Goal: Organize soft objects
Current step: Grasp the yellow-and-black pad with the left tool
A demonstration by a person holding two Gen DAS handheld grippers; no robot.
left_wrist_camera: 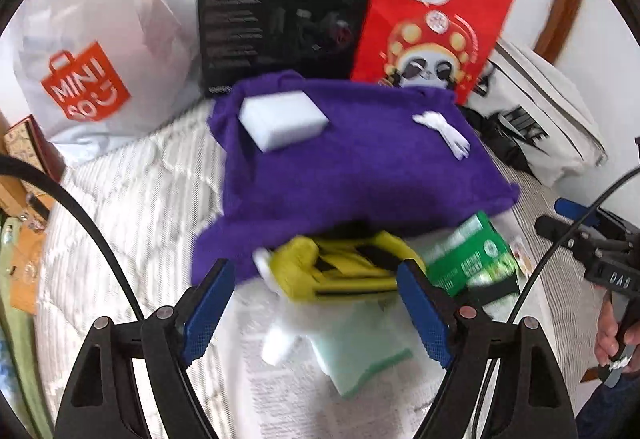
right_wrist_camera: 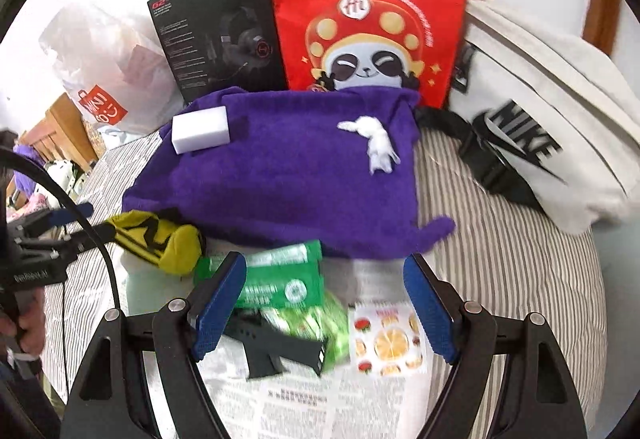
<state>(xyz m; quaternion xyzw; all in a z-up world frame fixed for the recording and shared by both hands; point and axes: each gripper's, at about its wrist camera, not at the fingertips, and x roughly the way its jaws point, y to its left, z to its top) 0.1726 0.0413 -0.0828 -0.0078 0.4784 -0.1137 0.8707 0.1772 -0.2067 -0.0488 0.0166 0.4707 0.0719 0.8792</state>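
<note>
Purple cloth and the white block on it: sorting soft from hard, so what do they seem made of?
The purple cloth looks like fuzzy fleece or terry, with a matte nap. The white block seems to be matte foam sponge, probably melamine, though its softness cannot be confirmed.

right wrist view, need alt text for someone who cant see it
An open right hand-held gripper hovers over a green packet and a black strap on newspaper. Behind them lies a purple towel carrying a white sponge block and a white cloth scrap. A yellow-black sock lies left.
</note>
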